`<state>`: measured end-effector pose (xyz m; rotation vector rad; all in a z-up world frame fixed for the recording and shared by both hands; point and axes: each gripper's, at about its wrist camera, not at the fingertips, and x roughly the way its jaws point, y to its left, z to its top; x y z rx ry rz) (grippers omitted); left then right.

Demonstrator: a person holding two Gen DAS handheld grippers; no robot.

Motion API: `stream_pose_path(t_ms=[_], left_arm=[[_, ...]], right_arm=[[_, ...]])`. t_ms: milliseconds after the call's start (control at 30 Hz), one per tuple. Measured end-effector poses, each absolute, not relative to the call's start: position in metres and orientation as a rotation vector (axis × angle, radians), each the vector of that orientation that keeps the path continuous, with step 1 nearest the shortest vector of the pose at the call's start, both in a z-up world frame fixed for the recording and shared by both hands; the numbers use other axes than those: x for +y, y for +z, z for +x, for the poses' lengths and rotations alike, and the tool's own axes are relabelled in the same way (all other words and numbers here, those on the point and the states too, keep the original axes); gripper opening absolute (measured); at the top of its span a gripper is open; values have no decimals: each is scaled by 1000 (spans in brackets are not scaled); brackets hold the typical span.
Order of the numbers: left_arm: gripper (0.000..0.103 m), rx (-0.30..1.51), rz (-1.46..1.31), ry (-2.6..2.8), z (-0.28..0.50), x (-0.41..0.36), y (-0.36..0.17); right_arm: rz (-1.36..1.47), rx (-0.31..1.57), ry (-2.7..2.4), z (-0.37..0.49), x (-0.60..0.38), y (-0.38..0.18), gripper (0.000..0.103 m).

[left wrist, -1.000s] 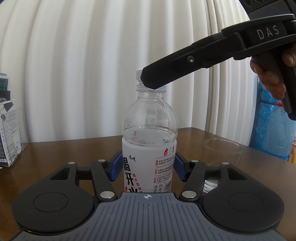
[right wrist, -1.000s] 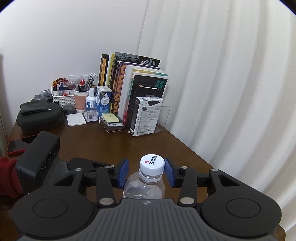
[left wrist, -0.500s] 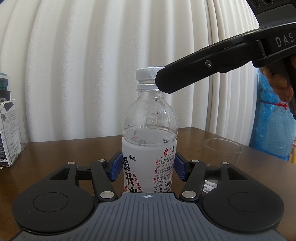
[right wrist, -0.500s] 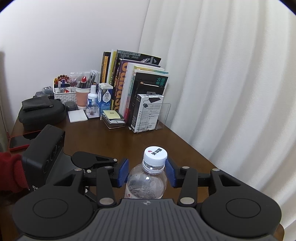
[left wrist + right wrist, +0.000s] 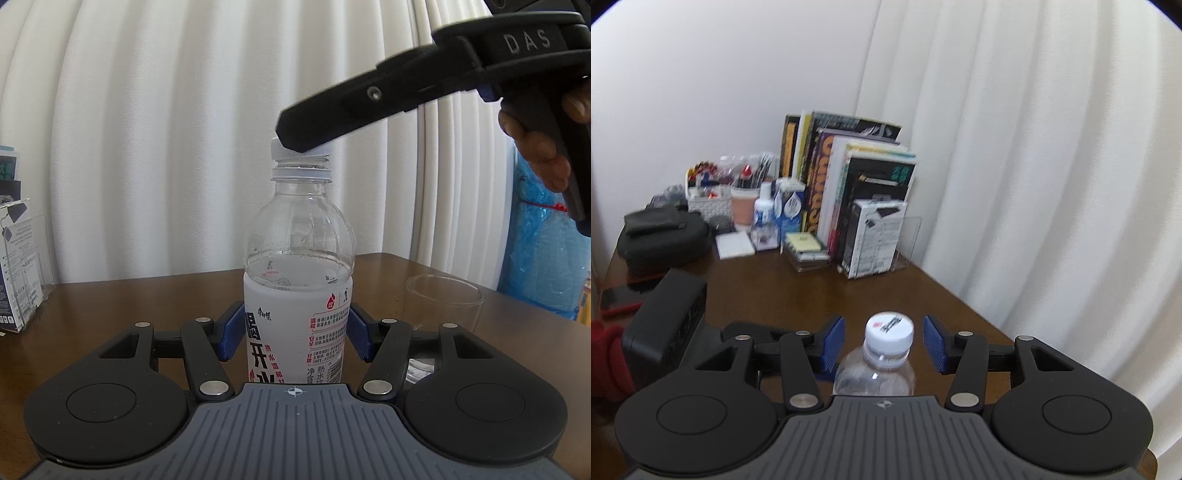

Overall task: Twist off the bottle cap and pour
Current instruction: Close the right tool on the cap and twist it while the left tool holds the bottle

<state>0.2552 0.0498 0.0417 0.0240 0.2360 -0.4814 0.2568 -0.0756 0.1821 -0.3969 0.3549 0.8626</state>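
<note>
A clear water bottle (image 5: 297, 295) with a white label stands upright on the brown table. My left gripper (image 5: 295, 338) is shut on the bottle's labelled body. The white cap (image 5: 889, 331) sits on the neck. My right gripper (image 5: 884, 343) is open, its blue pads on either side of the cap with a gap each side. In the left wrist view, one right finger (image 5: 332, 118) covers most of the cap (image 5: 275, 147). An empty clear glass (image 5: 441, 317) stands to the right of the bottle.
A row of books (image 5: 849, 184), a white box (image 5: 873, 238), a pen basket (image 5: 709, 197) and a black case (image 5: 663, 236) stand at the table's far end. White curtains hang behind. A blue plastic bag (image 5: 543, 251) is at the right.
My right gripper has come back down around the cap and its jaws have opened wider. The left gripper and bottle have not moved.
</note>
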Motion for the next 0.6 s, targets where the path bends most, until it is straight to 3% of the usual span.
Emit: stream_pose_path(t_ms=[233,600], left_arm=[[58,238,24,-482,254,52,41],[58,240,18,-481,254,54,40]], right_arm=[[-392,358,861,260,-75,180,38],[-369,370,856,261,-79,177,36]])
